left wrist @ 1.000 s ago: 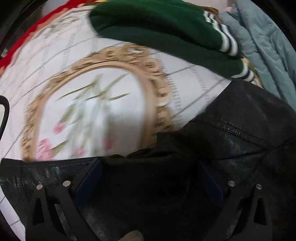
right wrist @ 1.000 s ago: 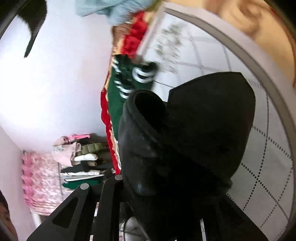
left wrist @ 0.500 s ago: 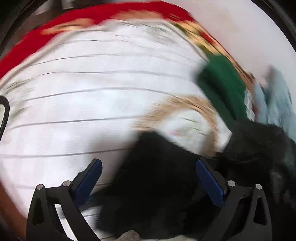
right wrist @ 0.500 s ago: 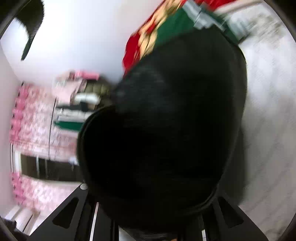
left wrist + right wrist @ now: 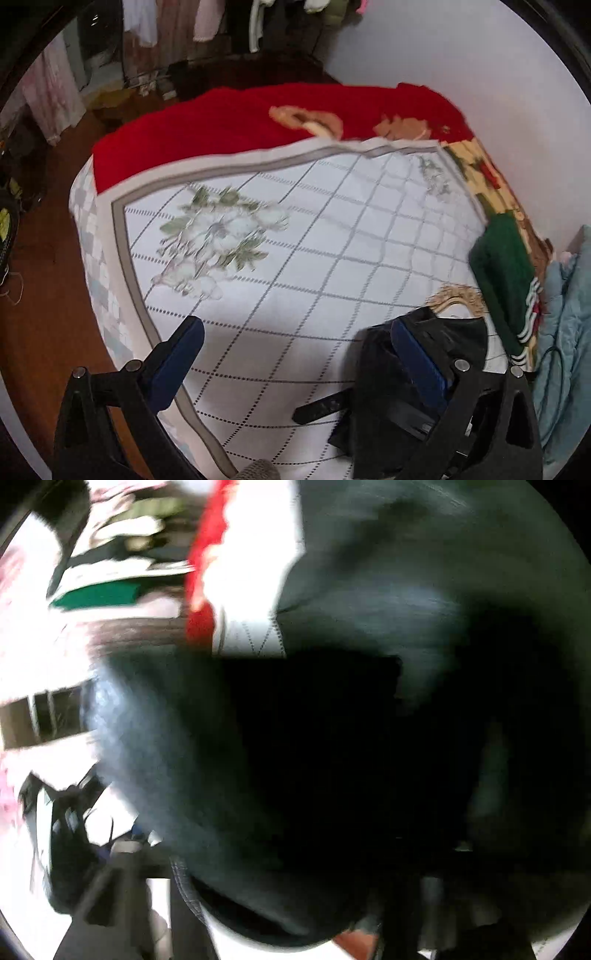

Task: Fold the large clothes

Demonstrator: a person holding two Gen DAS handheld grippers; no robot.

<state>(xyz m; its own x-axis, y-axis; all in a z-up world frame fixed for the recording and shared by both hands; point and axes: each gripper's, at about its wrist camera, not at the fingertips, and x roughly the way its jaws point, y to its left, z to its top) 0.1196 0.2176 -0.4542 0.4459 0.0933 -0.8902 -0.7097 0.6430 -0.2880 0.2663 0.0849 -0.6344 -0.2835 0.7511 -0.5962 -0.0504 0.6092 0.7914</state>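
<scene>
My left gripper point(image 5: 295, 354) is open and empty, raised above the white checked bedspread point(image 5: 332, 229). The black leather jacket point(image 5: 424, 373) lies bunched at the lower right, behind the right blue pad point(image 5: 417, 358). In the right wrist view the black jacket point(image 5: 332, 738) fills nearly the whole blurred frame and hides the right gripper's fingertips. Only dark finger bases show at the bottom, with the jacket draped over them.
A folded green sweater with white stripes point(image 5: 506, 273) lies at the bed's right edge beside a light blue garment point(image 5: 569, 332). A red blanket point(image 5: 258, 125) covers the far end. Hanging clothes point(image 5: 166, 26) and brown floor point(image 5: 48, 314) lie beyond the bed.
My left gripper has let the black jacket go and lifted away, swinging left so the whole bed shows. The right gripper has swung with the jacket, which now covers its view.
</scene>
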